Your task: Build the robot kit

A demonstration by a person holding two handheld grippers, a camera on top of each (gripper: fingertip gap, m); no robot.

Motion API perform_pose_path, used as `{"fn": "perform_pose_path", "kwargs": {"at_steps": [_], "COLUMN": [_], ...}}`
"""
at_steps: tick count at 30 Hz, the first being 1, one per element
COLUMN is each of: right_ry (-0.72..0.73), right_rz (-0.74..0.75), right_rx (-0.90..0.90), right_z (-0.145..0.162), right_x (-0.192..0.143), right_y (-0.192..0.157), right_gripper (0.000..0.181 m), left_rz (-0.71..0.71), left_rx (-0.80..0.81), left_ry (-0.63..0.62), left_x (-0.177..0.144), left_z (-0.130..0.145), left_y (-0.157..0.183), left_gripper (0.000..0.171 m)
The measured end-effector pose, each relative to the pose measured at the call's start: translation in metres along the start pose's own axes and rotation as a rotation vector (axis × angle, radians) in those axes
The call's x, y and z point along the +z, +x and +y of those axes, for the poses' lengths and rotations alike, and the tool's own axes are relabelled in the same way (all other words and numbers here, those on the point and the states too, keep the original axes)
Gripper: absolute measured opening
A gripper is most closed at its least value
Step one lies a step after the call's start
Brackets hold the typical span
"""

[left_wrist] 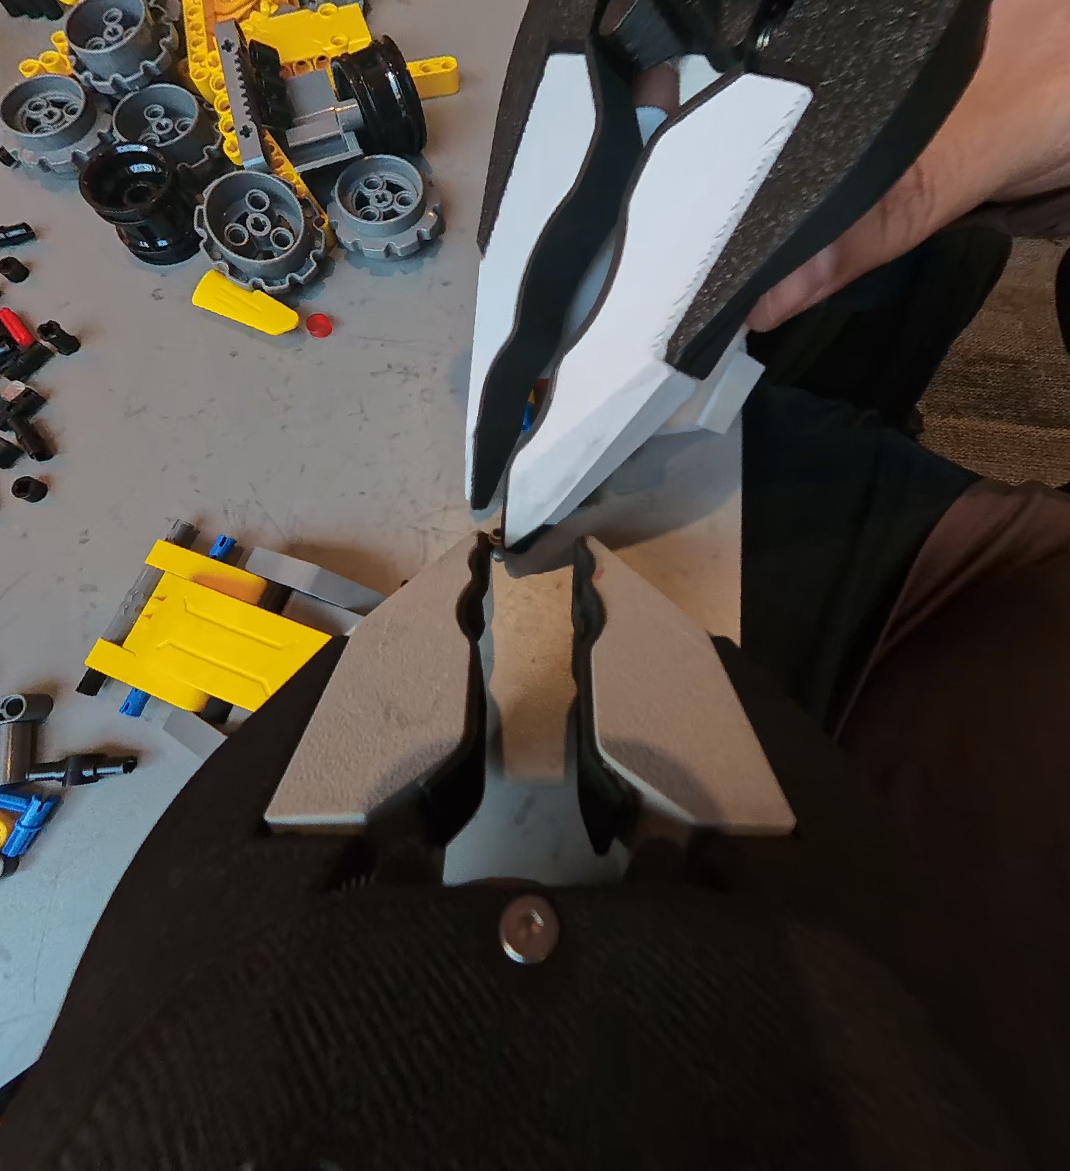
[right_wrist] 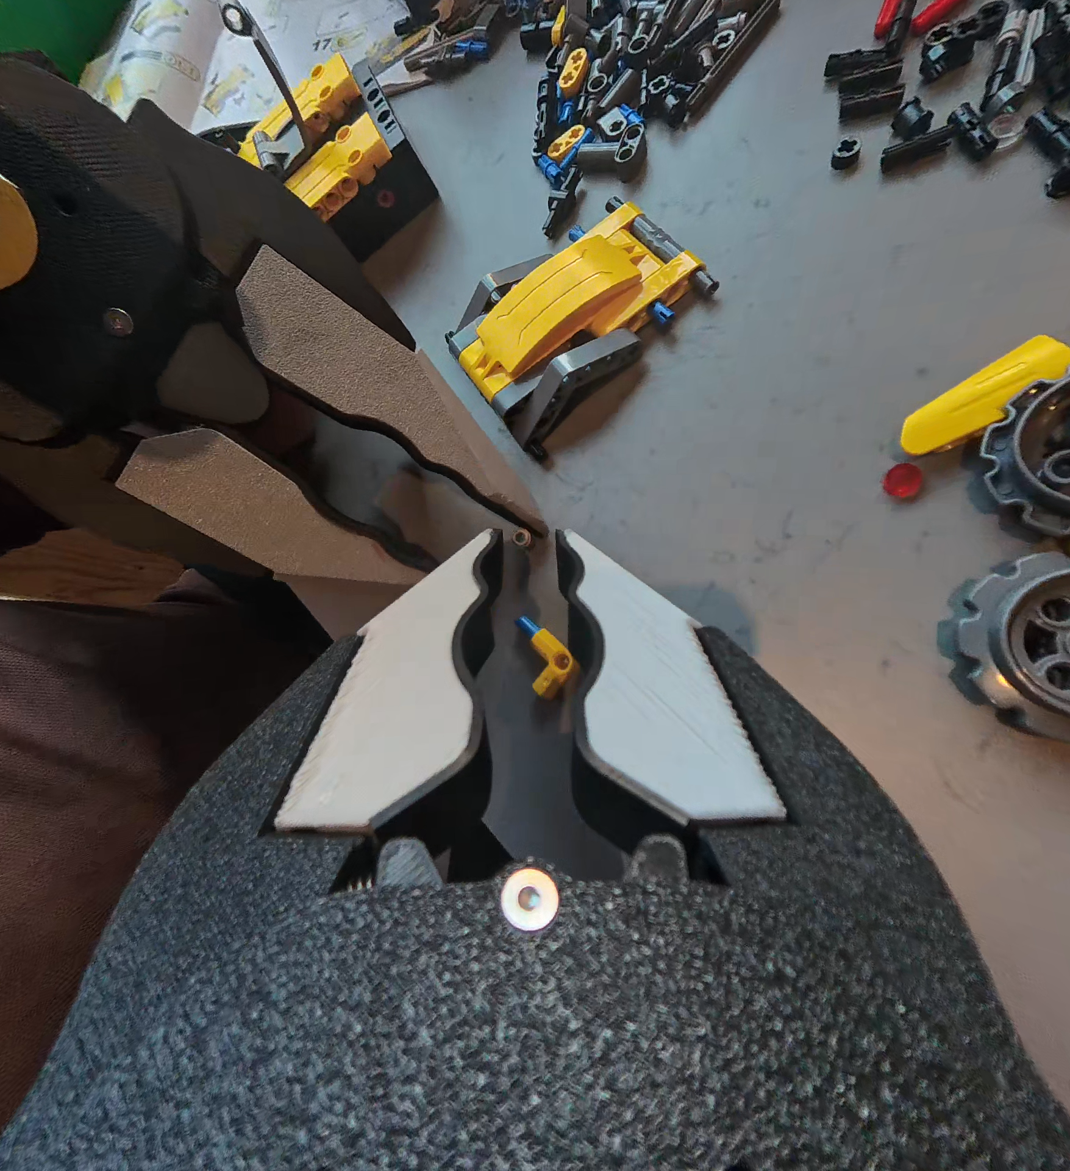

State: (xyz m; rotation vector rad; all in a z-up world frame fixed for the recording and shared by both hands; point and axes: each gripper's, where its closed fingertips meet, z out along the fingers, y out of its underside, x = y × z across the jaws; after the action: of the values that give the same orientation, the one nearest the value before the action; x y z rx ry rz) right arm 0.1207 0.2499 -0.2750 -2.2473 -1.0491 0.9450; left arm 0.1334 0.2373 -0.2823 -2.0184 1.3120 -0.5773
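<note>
The two grippers meet tip to tip over the grey desk point(left_wrist: 266, 412), close to the edge where the person sits. The left gripper point(left_wrist: 531, 545), with grey-tan fingers, stands clearly apart at the tips, and nothing spans the gap. A tiny brownish ring point(left_wrist: 495, 537) sits right at the tip of one of its fingers. The right gripper point(right_wrist: 527, 535), with white fingers, is held in a hand point(left_wrist: 963, 158) and comes in from the opposite side. In its own view the ring lies between its tips, narrower than the gap there. From the left wrist view the fingers look almost together, so whether it grips anything cannot be told. Farther back in that gap shows a small yellow connector point(right_wrist: 548, 662) with a blue pin. Whether it is clamped or only lies beneath is unclear. The ring looks small, round and quick to roll. As a judgement, any hold on it rests on the very fingertips and would need squarely aligned tips and little sideways push. A yellow panel assembly point(left_wrist: 203, 633) lies just beside the left gripper. Grey toothed wheels point(left_wrist: 260, 228), a yellow curved piece point(left_wrist: 244, 304) and a red stud point(left_wrist: 319, 324) lie farther in, well apart.
</note>
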Motion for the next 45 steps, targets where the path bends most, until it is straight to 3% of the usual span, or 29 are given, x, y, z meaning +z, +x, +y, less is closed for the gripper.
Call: {"fn": "perform_pose_path", "kwargs": {"at_steps": [15, 22, 30, 37, 45], "right_ry": [0.010, 0.138, 0.208, 0.219, 0.234], "right_rz": [0.048, -0.187, -0.460, -0.473, -0.473], "right_rx": [-0.072, 0.127, 0.369, 0.394, 0.392], "right_z": [-0.002, -0.016, -0.024, -0.023, -0.024], "right_x": [0.001, -0.018, -0.032, -0.032, -0.033], "right_y": [0.002, -0.011, -0.024, -0.024, -0.024], "right_gripper": [0.004, 0.004, 0.004, 0.004, 0.004], "left_rz": [-0.010, -0.069, -0.212, -0.218, -0.210], "left_rx": [-0.002, 0.038, 0.157, 0.136, 0.118], "left_ry": [0.000, 0.013, 0.187, 0.269, 0.269], "left_x": [0.000, -0.002, -0.019, -0.030, -0.029], "left_z": [0.000, -0.002, -0.026, -0.038, -0.038], "left_y": [0.000, -0.003, -0.005, -0.005, -0.006], "left_gripper": [0.030, 0.028, 0.013, 0.006, 0.002]}}
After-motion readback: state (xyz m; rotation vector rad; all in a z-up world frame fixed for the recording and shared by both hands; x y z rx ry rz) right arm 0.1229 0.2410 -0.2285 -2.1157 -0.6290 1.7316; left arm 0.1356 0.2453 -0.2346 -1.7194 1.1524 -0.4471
